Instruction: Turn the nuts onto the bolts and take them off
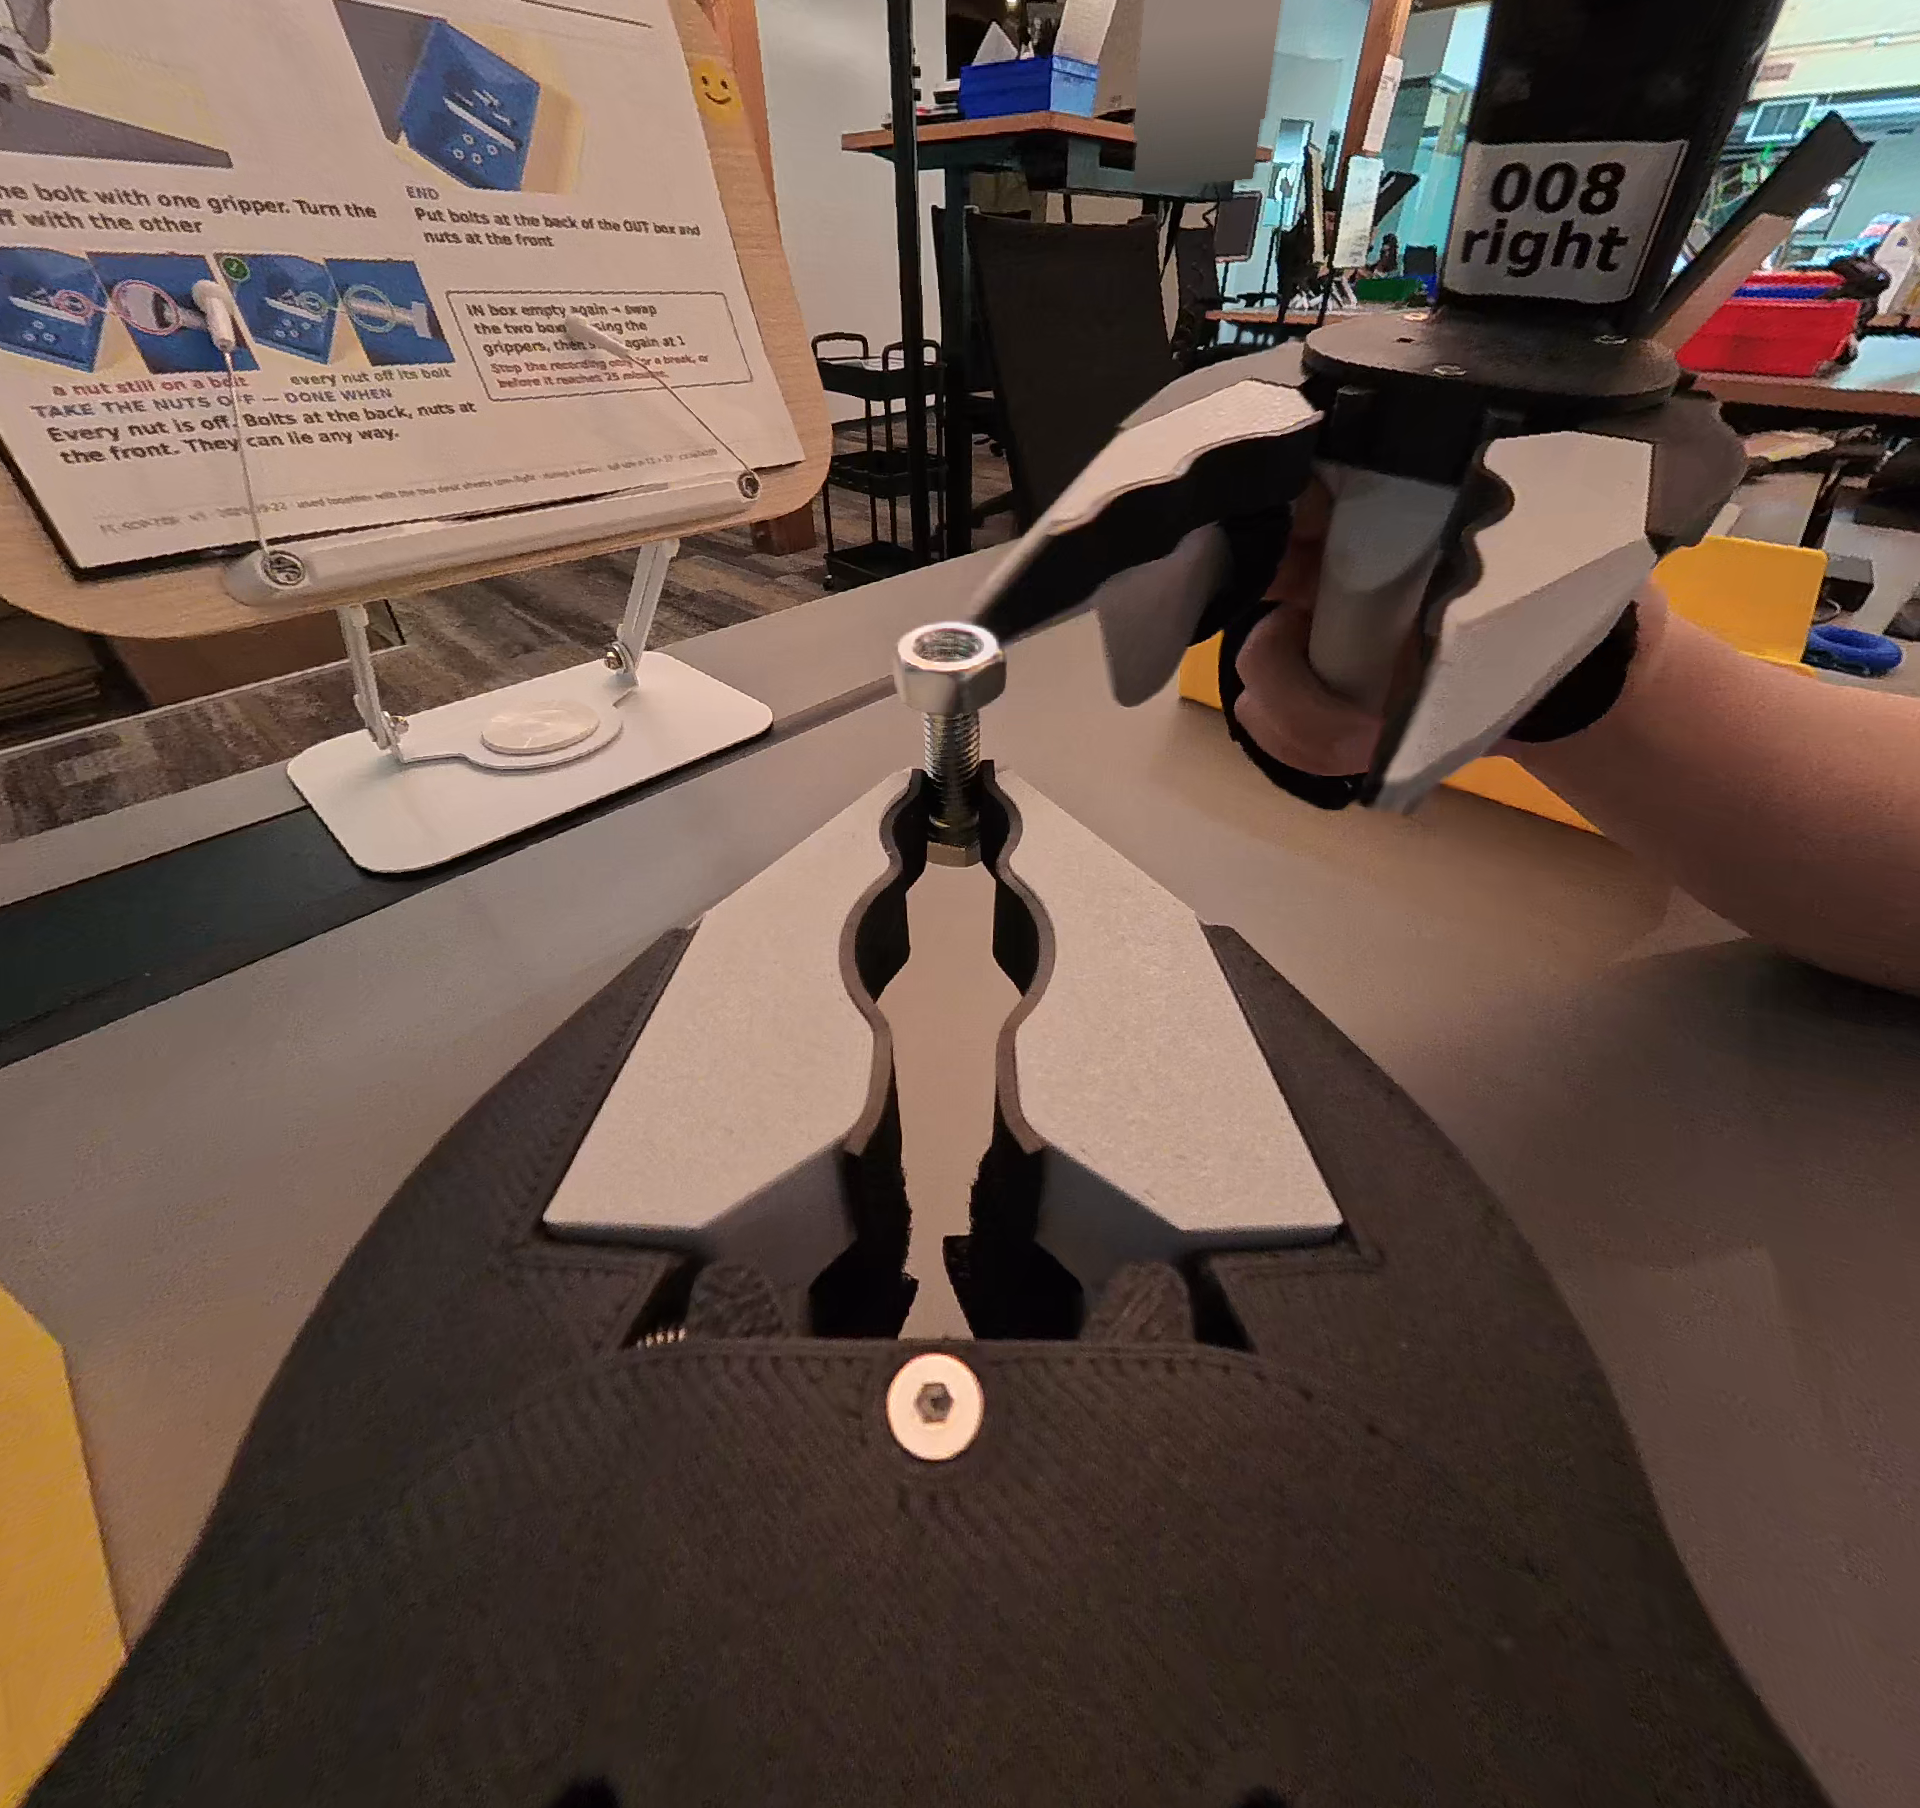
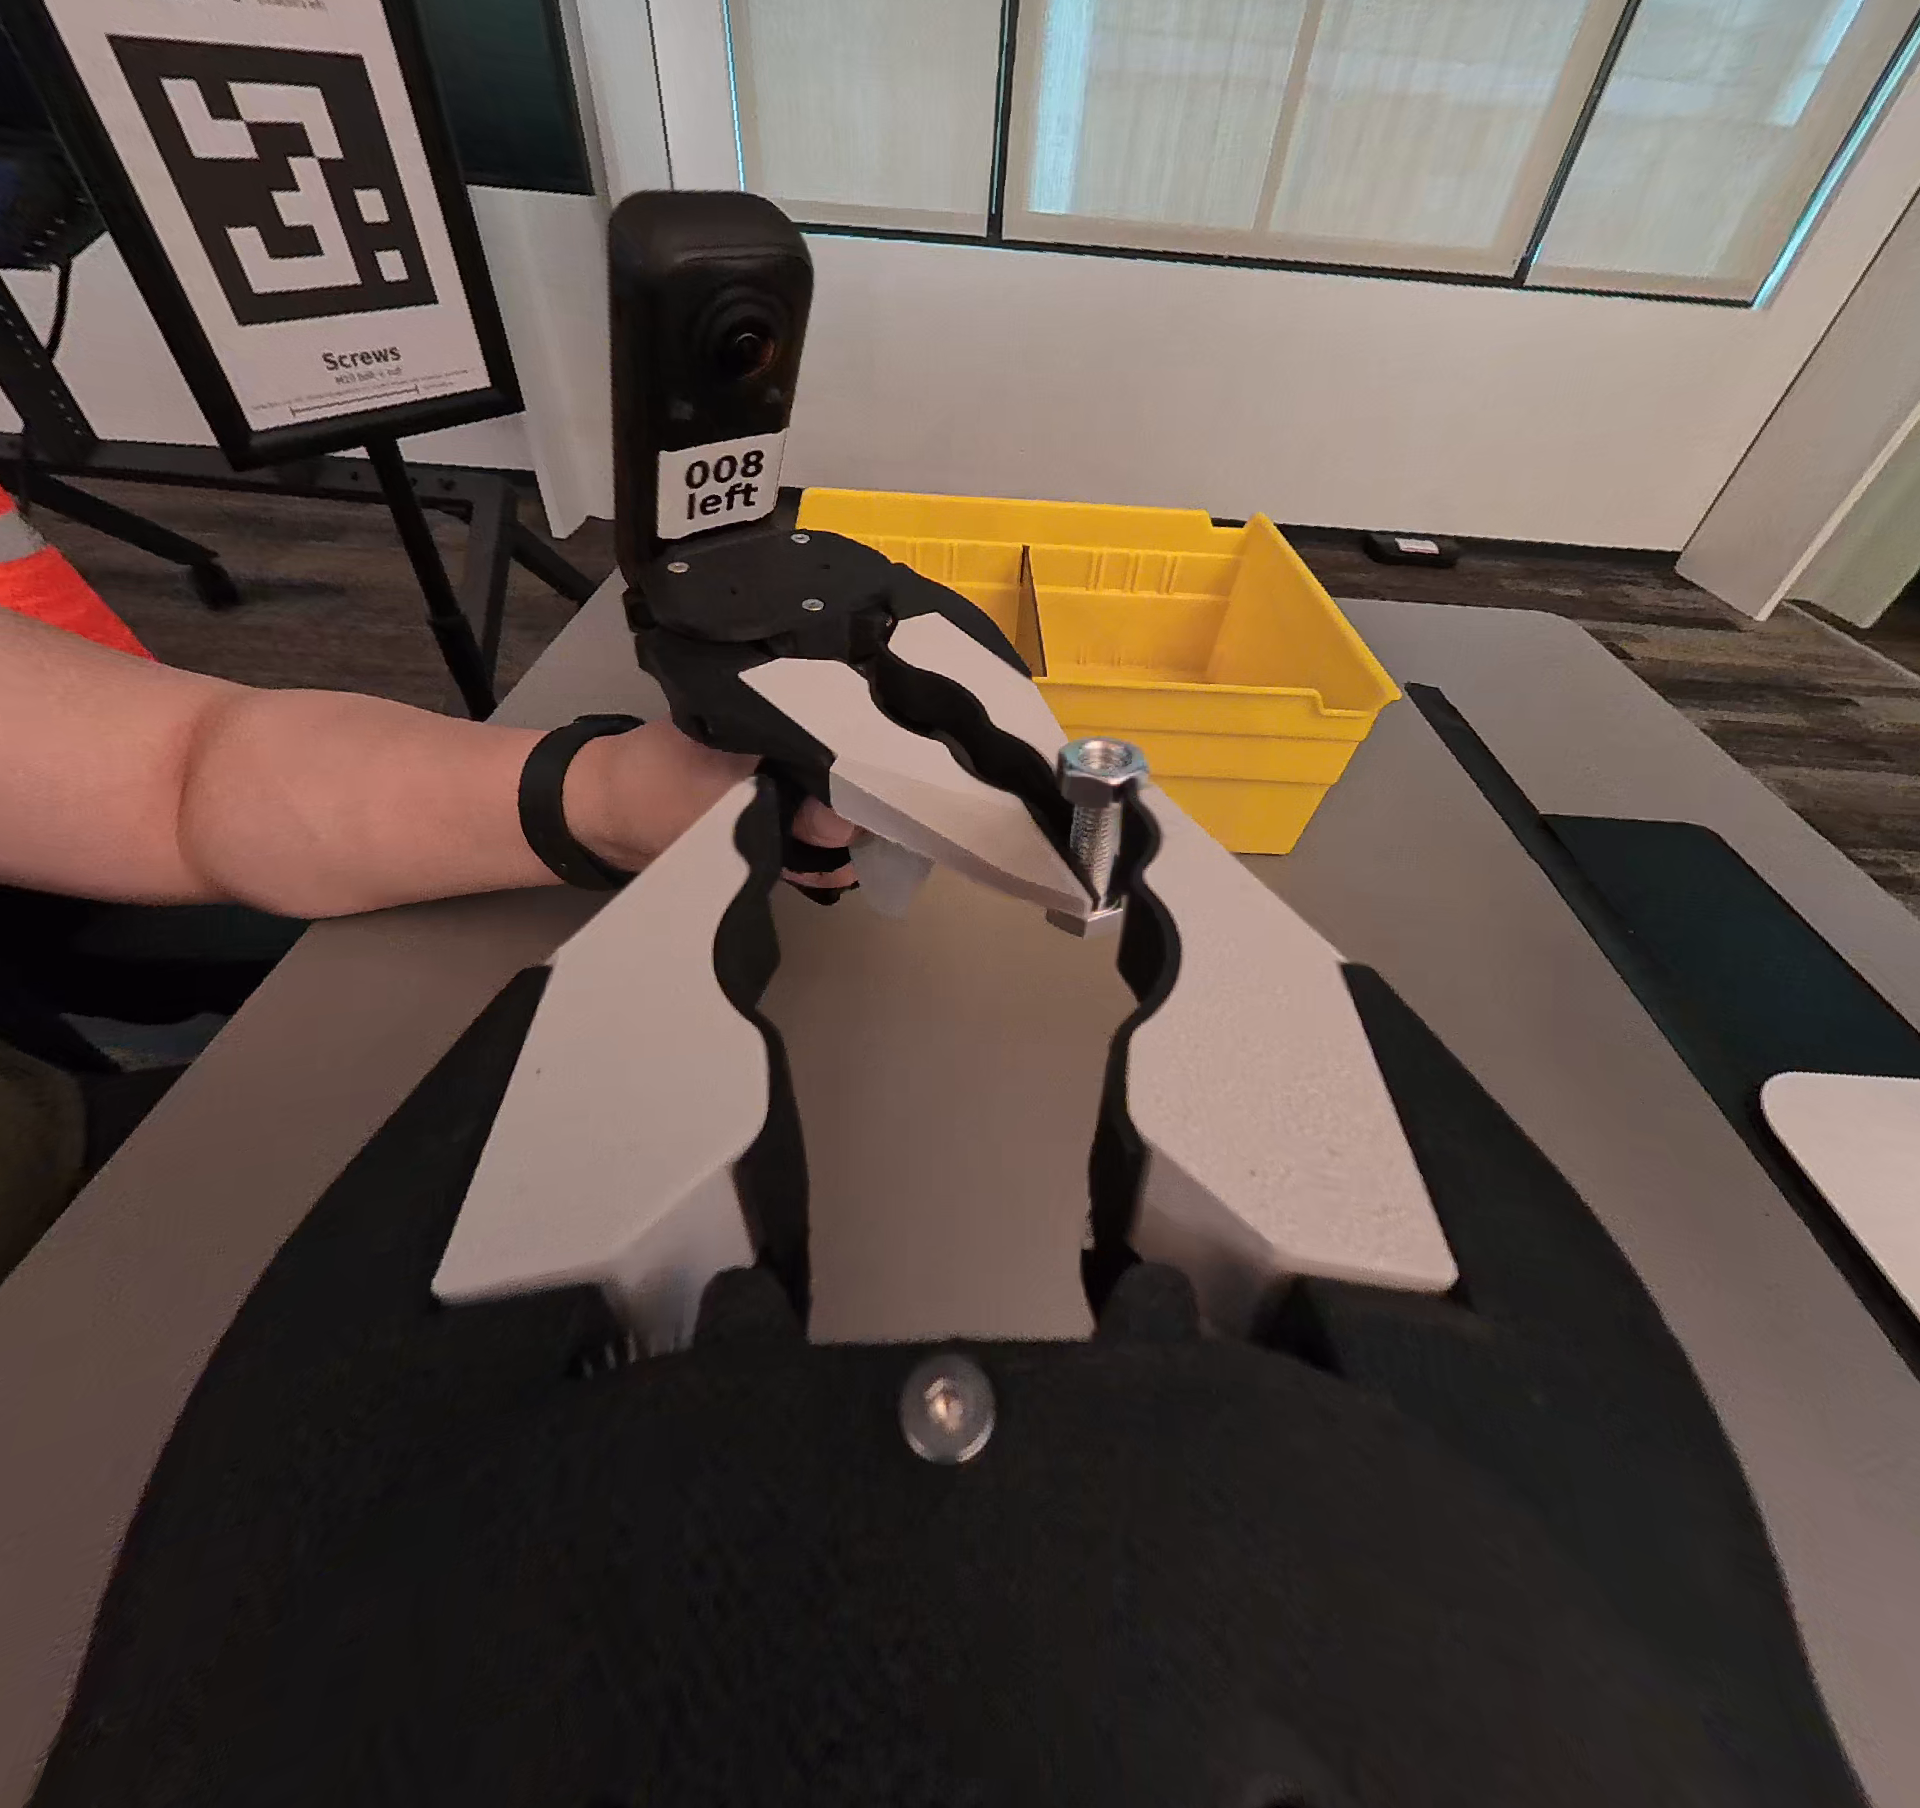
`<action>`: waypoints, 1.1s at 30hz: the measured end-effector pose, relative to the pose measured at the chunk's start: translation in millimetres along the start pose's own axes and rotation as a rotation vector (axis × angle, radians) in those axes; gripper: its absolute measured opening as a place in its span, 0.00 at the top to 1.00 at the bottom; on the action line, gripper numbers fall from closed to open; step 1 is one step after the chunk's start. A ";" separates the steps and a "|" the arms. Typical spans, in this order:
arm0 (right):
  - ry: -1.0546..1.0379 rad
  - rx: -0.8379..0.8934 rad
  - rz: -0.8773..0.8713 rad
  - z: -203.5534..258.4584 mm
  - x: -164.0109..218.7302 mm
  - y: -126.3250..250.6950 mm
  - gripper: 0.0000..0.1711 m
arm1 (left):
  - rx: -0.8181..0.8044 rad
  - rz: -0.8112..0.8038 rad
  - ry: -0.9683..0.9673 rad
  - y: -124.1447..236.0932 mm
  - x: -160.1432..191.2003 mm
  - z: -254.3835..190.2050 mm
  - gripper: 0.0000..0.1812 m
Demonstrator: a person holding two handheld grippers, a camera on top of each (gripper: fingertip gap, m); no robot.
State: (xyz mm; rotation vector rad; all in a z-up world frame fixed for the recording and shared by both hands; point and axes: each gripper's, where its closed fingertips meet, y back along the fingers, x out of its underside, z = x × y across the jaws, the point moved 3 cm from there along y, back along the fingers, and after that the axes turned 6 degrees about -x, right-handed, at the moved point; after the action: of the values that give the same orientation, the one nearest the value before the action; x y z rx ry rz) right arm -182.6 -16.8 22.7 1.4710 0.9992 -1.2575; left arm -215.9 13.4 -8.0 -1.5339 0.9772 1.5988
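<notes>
Left gripper [image 1: 948, 813] pinches the bolt [image 1: 948, 771] upright above the surface [image 1: 1455, 1083], nut [image 1: 949, 665] at its tip; right gripper [image 2: 940, 813], jaws spread, should close squarely on the nut's flats before turning.

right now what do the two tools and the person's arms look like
Both tools, left tool and right tool, have black ribbed printed bodies, pale grey wedge fingers with wavy black inner edges, and a silver screw at the base. Each carries an upright black camera with a white label. A black wrist strap is worn; the forearms are bare.
</notes>
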 end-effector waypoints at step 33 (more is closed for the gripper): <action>0.072 0.013 0.051 2.4 4.1 -1.3 0.60 | 0.005 0.003 0.000 -0.1 -0.4 -0.7 0.96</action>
State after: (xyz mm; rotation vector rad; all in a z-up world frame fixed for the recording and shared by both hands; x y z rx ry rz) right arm -183.8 -18.7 18.3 1.5516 0.9964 -1.1844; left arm -215.5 12.8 -7.6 -1.5300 0.9828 1.5970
